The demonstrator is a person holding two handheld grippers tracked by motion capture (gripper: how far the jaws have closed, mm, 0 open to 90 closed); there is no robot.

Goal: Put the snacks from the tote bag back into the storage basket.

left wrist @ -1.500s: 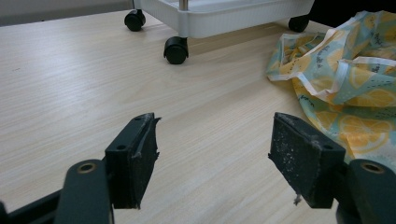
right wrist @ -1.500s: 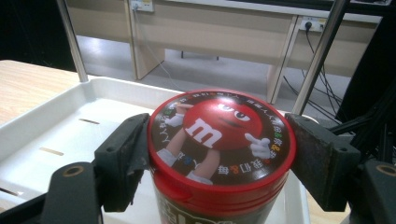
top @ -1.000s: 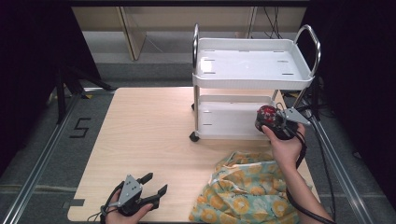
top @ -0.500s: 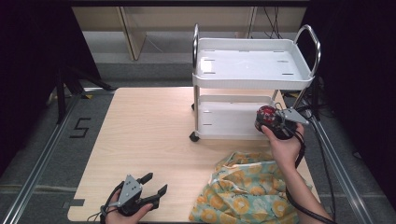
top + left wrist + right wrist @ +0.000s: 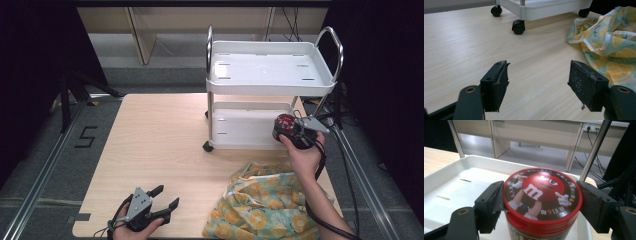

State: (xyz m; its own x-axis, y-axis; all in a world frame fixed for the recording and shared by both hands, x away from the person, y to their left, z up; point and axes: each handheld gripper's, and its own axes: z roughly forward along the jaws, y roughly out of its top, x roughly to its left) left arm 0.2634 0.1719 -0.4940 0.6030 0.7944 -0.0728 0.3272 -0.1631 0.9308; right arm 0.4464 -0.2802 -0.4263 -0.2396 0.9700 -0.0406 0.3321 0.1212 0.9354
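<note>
The right claw (image 5: 540, 202) stays clamped on the red-lidded candy tub (image 5: 541, 195), holding it at the right edge of the white cart (image 5: 250, 125), centre right of the frame, unchanged from a second ago. The left claw (image 5: 162, 197) rests open, lower left on the worktop (image 5: 160, 135). Both cart trays lie bare. A lemon-print cloth (image 5: 260, 205) sits lower right.

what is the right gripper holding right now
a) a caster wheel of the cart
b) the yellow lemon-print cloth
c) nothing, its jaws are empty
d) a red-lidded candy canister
d: in the right gripper view the right gripper has its two jaws closed against the sides of the red-lidded candy canister, held over the lower tray of the white cart; the lemon-print cloth lies apart on the table.
</note>
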